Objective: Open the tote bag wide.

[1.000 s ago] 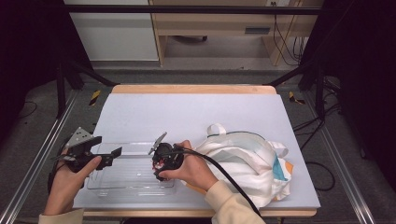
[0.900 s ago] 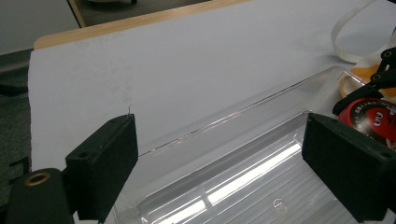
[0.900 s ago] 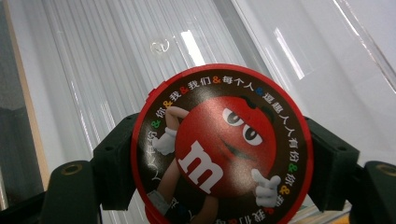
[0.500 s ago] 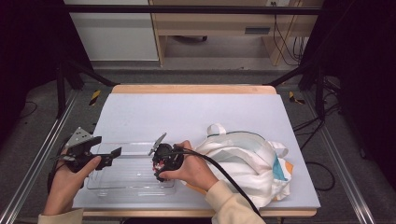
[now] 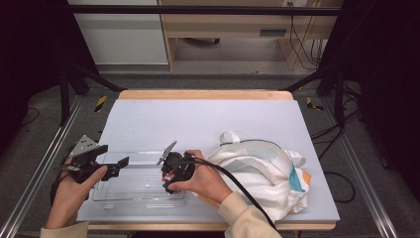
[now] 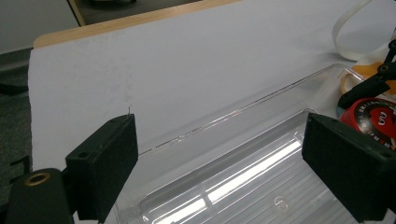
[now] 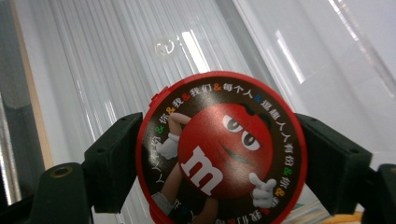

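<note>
A clear plastic tray (image 5: 130,191) lies at the table's front left. My right gripper (image 5: 170,177) points down into the tray's right end. A round red M&M's candy container (image 7: 222,149) sits between its jaws, and both pads (image 7: 116,158) touch its rim. These jaws have just been opening a little, with the container still between them. The container (image 6: 373,114) is also visible at the right edge of the left gripper view. My left gripper (image 5: 115,157) hovers open over the tray's (image 6: 243,182) left end, nothing between its jaws.
A white cloth bag (image 5: 257,171) with teal and orange parts lies at the front right, its strap (image 6: 345,28) looping toward the tray. The pale table cover (image 5: 208,119) stretches bare to the back edge. Metal rails run along both sides.
</note>
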A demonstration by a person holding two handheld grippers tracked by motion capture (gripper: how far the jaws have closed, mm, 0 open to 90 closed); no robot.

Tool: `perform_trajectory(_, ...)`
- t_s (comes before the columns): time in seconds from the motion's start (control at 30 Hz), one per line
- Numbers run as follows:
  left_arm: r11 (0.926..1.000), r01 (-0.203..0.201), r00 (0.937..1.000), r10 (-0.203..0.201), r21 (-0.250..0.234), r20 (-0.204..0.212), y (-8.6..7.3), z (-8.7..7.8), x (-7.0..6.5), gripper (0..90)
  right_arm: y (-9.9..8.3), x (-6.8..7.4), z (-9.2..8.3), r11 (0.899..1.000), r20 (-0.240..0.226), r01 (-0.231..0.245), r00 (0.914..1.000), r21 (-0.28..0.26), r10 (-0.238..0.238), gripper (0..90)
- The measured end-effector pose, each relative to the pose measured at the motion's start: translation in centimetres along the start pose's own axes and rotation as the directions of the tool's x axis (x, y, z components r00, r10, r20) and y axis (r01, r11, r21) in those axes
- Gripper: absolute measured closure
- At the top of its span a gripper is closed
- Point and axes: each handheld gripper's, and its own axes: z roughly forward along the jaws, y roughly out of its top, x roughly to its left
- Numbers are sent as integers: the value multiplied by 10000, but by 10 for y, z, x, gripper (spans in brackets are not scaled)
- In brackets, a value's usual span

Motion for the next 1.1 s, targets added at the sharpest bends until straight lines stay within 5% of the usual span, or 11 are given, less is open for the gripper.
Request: perform_trajectory(1.1, 10000, -40, 10000, 40, 70, 32, 0, 2, -2, 108, -4, -6, -36, 9961, 55, -199, 9998, -858, 205, 151)
